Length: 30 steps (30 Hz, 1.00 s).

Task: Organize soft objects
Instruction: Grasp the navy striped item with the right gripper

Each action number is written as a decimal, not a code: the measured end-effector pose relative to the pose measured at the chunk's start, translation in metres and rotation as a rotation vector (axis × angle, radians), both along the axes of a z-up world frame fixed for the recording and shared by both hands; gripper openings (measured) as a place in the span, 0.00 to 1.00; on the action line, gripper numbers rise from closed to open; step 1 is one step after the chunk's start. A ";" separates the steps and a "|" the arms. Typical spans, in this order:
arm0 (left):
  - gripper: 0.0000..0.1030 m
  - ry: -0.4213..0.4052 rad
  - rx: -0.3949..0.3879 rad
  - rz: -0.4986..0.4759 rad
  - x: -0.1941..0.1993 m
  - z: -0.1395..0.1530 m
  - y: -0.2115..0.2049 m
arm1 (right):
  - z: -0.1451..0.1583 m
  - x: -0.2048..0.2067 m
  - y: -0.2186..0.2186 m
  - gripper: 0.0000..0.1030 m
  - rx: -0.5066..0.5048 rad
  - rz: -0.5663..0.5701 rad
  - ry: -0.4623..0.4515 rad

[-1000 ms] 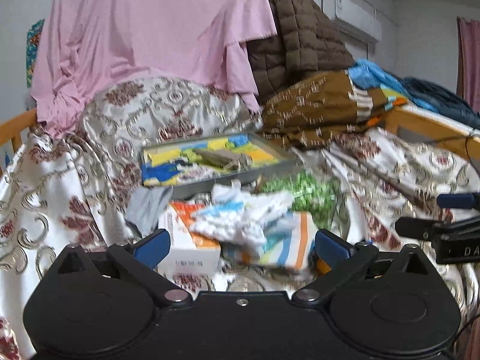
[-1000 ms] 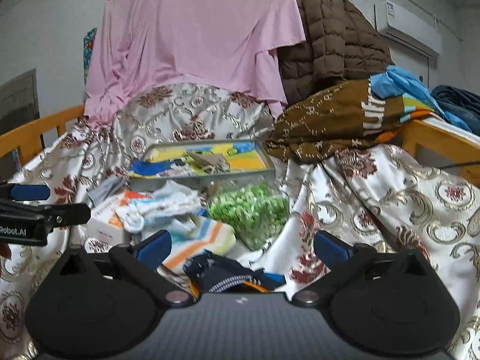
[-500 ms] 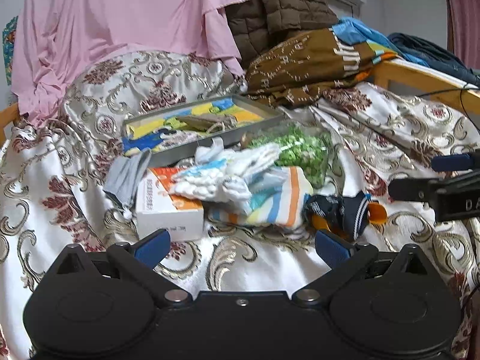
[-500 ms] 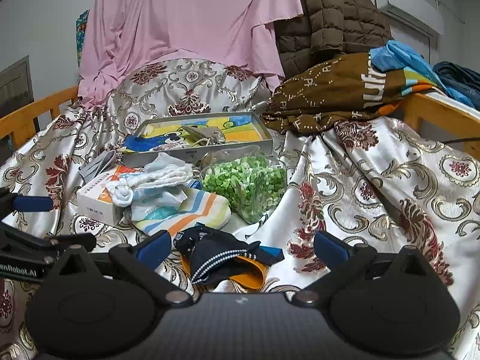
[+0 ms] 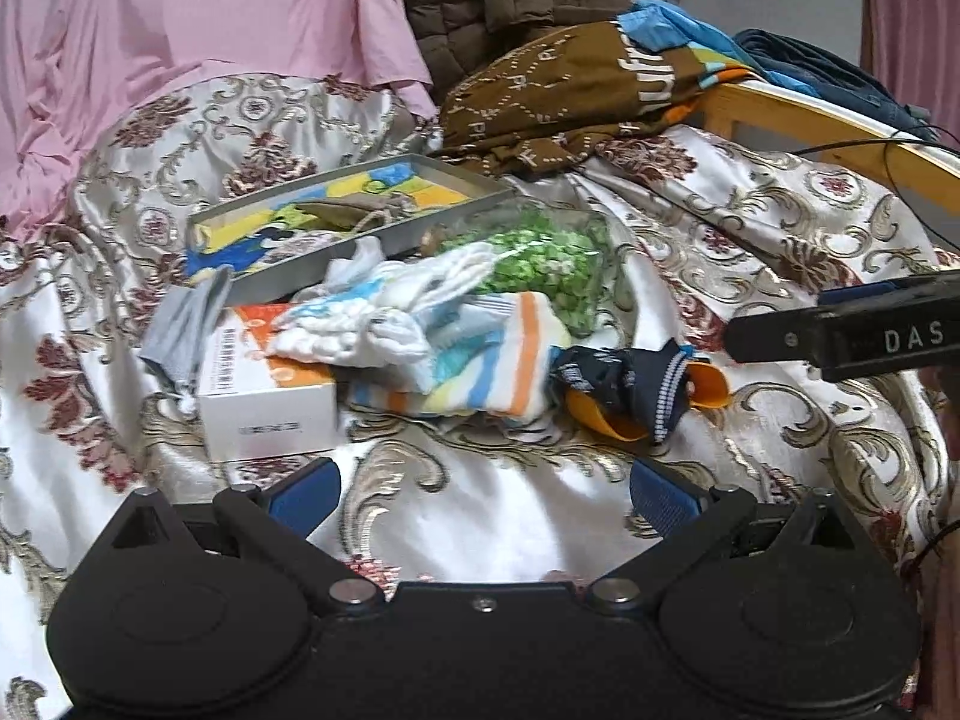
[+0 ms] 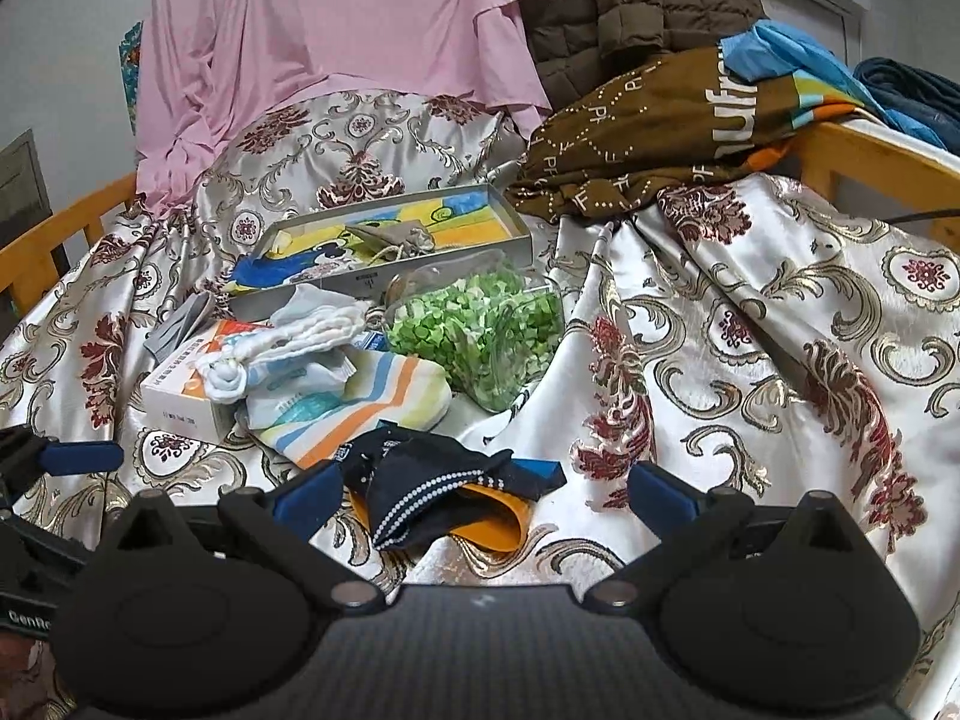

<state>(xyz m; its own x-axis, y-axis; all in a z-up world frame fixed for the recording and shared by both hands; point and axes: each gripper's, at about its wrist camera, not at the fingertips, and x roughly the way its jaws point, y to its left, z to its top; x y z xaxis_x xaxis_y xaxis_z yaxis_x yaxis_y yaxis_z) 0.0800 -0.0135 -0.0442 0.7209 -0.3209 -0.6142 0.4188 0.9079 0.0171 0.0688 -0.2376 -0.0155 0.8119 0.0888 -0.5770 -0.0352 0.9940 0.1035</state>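
Observation:
On the patterned satin cloth (image 5: pixel 480 516) lies a heap of soft items: a white and blue bundle of socks (image 5: pixel 384 312) (image 6: pixel 288 348), a striped sock (image 5: pixel 480 366) (image 6: pixel 372 402) and a navy and orange garment (image 5: pixel 636 384) (image 6: pixel 444 492). My left gripper (image 5: pixel 483 489) is open, held back from the heap over bare cloth. My right gripper (image 6: pixel 480 489) is open too, with the navy garment lying between its blue fingertips, untouched. The right gripper (image 5: pixel 840 330) shows at the right edge of the left wrist view.
A white and orange carton (image 5: pixel 264 384) lies under the socks. Behind are a grey tray (image 6: pixel 396 240) with a colourful lining, a clear bag of green pieces (image 6: pixel 480 330), a pink sheet (image 6: pixel 336 18), brown clothes (image 6: pixel 660 114) and a wooden rail (image 6: pixel 888 162).
Both grippers have pulled back and tilted down, so more of the cloth and the navy garment now show in front. Nothing was gripped and both stayed open.

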 end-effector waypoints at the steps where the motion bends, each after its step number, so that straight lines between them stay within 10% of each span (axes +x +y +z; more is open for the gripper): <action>1: 0.99 0.000 -0.003 -0.013 0.001 -0.001 -0.002 | 0.000 0.001 -0.001 1.00 0.005 0.002 0.006; 20: 0.92 0.108 -0.068 -0.307 0.044 -0.039 -0.031 | -0.021 0.061 0.008 0.80 -0.039 0.295 0.091; 30: 0.85 0.153 -0.160 -0.325 0.065 -0.048 -0.036 | -0.031 0.075 0.004 0.28 0.016 0.311 0.145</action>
